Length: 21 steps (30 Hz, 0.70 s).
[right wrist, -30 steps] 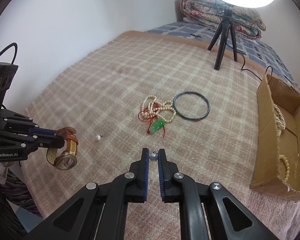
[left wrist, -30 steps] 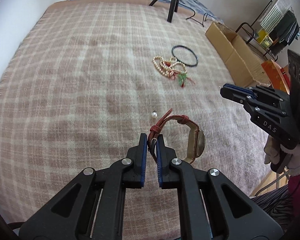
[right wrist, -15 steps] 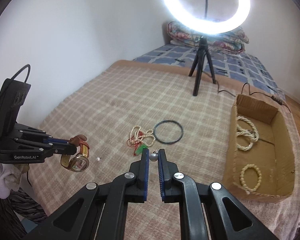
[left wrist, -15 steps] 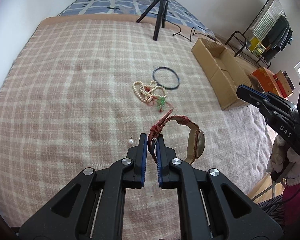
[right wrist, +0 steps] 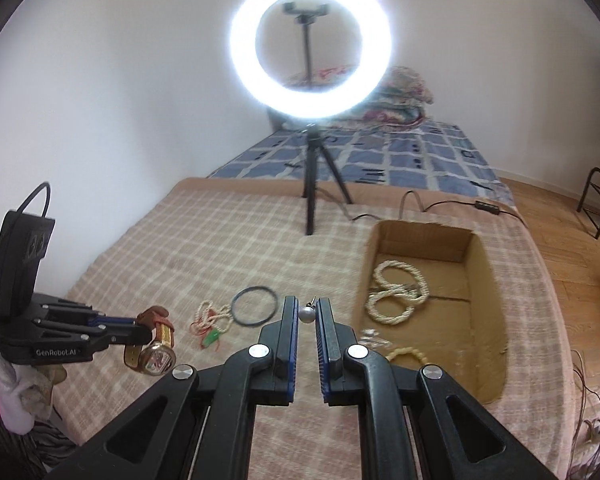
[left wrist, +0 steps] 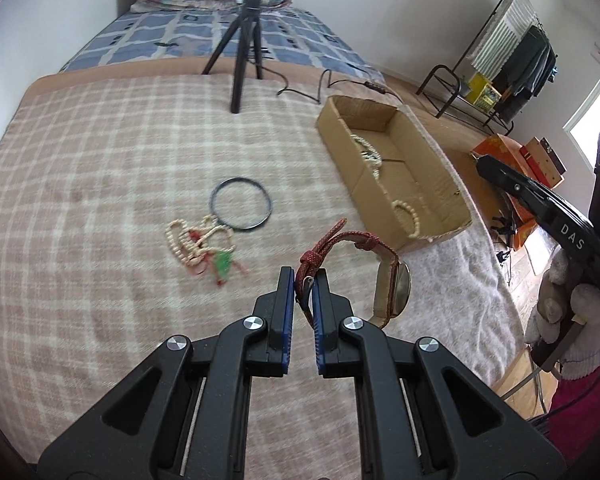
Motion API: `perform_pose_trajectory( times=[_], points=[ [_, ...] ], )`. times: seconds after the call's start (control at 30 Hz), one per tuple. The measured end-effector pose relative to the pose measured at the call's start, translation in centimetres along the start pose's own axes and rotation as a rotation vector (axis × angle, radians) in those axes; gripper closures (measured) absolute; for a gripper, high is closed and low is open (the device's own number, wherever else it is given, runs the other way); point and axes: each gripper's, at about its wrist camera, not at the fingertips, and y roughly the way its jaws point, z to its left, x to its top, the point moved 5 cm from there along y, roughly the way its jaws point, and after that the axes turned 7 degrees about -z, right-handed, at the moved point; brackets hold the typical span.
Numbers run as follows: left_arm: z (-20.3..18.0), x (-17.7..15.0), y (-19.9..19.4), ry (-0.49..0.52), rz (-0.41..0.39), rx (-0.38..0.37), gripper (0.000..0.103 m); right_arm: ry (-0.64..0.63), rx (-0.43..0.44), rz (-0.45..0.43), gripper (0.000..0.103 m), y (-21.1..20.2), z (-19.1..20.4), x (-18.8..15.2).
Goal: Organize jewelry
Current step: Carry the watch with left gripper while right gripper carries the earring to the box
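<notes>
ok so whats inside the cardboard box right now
The cardboard box holds a coiled pale bead necklace toward its far end and a pale bead bracelet near its front. The right gripper hides part of the near-left corner.

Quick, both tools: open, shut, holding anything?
Left tool: shut on the wristwatch, gripping its red strap.
Right tool: shut on the small pearl earring.

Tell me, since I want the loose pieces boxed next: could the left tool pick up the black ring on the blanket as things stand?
Probably not yet. The left tool is shut on the watch strap, so it is occupied, though the black ring lies unobstructed.
</notes>
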Motion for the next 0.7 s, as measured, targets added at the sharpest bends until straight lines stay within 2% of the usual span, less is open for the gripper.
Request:
perform_pose_trajectory(
  times=[0.33,0.7],
  points=[
    [-5.3,2.9,4.7,0.023,-0.001,-0.038,0.096,0.092,-0.089,-0.037,0.097,0.6,-7.0,1.6],
    [-9.3,4.0,9.7,0.078,0.029,-0.051,0.096,0.092,-0.132,-0.007,0.097,4.7,-11.2,2.3]
  ],
)
